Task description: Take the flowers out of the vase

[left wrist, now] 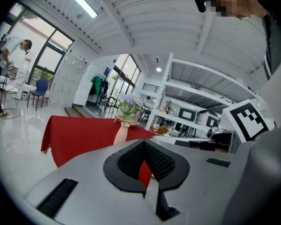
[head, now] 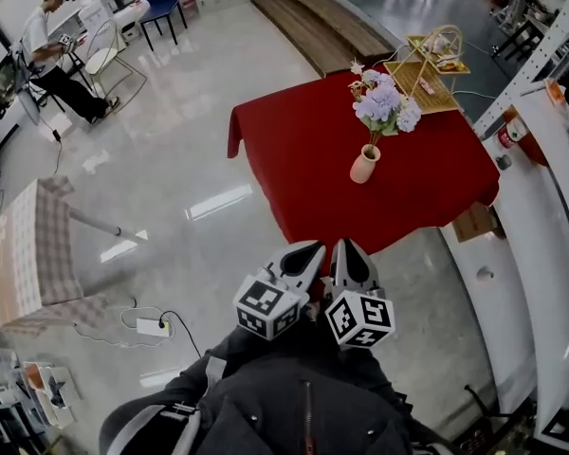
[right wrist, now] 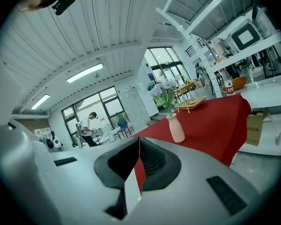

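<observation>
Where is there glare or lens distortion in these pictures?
Head view: bright streaks of glare on the glossy floor beside the red table. Both gripper views: strong fisheye bending, black corners; in the right gripper view the vase looks fairly sharp.

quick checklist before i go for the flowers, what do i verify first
1. Vase upright on the red table: ok.
2. Flowers in the vase: ok.
3. Left gripper empty: ok, jaws together.
4. Right gripper empty: ok, jaws together.
5. Jaws open for the stems: not ok, both shut.
6. Grippers at the vase: not ok, it stands well ahead of both.
</observation>
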A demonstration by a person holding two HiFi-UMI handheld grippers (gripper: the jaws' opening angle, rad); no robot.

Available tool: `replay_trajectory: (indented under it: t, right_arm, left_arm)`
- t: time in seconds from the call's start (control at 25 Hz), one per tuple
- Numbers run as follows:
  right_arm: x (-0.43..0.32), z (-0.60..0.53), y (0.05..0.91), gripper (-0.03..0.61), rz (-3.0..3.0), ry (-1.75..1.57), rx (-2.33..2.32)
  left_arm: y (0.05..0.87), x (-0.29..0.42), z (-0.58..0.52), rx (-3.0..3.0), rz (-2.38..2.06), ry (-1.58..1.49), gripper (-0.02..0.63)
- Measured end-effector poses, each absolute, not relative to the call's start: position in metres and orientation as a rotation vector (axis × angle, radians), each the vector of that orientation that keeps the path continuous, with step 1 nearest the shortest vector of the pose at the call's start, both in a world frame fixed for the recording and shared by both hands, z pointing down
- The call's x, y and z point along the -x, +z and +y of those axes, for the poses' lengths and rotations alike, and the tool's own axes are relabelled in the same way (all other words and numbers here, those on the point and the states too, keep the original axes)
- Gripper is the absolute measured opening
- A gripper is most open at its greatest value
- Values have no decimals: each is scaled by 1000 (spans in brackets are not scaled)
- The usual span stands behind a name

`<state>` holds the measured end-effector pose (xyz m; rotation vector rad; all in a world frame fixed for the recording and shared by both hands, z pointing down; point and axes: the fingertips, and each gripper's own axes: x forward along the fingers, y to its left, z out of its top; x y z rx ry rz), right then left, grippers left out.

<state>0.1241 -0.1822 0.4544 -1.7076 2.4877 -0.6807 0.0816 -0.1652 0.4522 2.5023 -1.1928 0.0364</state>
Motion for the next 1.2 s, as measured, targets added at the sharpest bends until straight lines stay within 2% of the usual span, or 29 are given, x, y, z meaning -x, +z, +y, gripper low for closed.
replay_trajectory:
  t: [1.2]
  right_arm:
    - [-152, -326, 423, 11, 2209, -522, 2092]
  left_arm:
    - [421, -94, -336, -2728, -755, 69, 9]
